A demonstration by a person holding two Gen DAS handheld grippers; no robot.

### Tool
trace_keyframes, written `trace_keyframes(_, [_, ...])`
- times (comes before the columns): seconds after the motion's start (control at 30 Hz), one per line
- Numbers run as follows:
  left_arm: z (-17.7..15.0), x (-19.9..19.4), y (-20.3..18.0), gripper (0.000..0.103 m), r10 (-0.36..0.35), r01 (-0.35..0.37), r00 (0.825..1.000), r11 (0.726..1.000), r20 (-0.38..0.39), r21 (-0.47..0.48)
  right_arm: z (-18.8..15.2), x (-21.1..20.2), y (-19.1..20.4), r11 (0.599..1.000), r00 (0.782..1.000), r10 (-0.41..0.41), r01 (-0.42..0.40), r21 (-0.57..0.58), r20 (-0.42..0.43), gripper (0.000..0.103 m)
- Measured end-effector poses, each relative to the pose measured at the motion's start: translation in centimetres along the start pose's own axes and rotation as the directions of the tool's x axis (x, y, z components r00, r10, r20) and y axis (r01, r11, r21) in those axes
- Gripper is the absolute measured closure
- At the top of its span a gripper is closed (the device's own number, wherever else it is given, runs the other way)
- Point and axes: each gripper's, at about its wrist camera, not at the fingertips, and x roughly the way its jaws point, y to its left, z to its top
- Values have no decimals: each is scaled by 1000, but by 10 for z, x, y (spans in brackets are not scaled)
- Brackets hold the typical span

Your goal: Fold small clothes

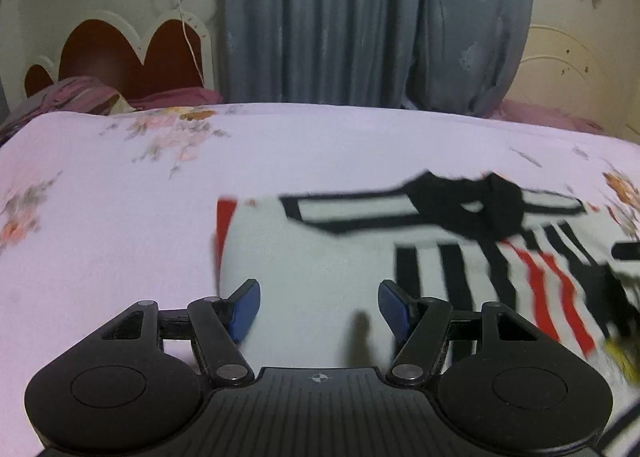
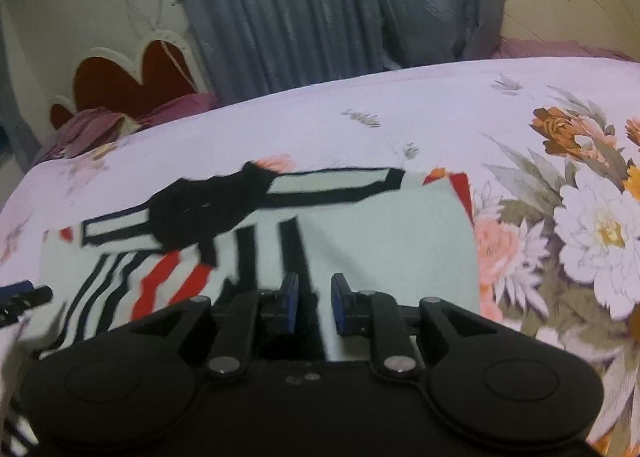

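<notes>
Just ahead of my left hand-held gripper, the pale, plain part of the small garment lies flat on the bed; my blue pads stand well apart above the cloth with nothing between them. My right hand-held gripper hangs over the same garment, its jaws only narrowly parted, and the blur keeps me from telling whether they pinch any fabric. Beyond the pads, black and red stripes run across the middle of the garment, and a black collar piece with white, black-edged bands lies along its far side. A red trim shows at the garment's left end in the left view. The garment sits toward the near edge of the bed, on a lilac sheet printed with large flowers. At the far left corner of the bed lies a purple pillow below a scalloped white-and-brown headboard. Past the far edge hang grey-blue curtains.
</notes>
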Motion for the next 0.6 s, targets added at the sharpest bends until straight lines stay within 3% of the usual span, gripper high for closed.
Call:
trace_keyframes(0.1, [20, 35, 11, 38, 28, -28, 1000, 1000, -6, 8, 15, 23, 0, 999, 999, -35, 35, -12, -30, 85])
trace_keyframes(0.17, [22, 70, 29, 33, 2, -7, 995, 999, -104, -45, 19, 41, -2, 998, 996, -63, 62, -11, -61, 90])
trace_keyframes(0.23, [23, 74, 37, 29, -42, 34, 995, 995, -85, -90, 17, 47, -4, 998, 995, -66, 66, -8, -69, 90])
trace_keyframes(0.37, [25, 50, 31, 29, -21, 20, 1000, 998, -13, -63, 18, 33, 3, 998, 998, -59, 59, -20, -31, 82])
trace_keyframes(0.47, [20, 62, 22, 29, 0, -1, 998, 1000, -56, -27, 20, 29, 18, 999, 1000, 5, -5, -34, -8, 79])
trace_keyframes(0.53, [17, 74, 23, 23, 1, -3, 997, 1000, -74, -23, 19, 35, 35, 996, 999, 51, -52, -75, -13, 75])
trace_keyframes(0.6, [17, 77, 19, 19, 8, -8, 997, 1000, -80, -6, 14, 55, 50, 991, 996, 39, -48, -123, -74, 73])
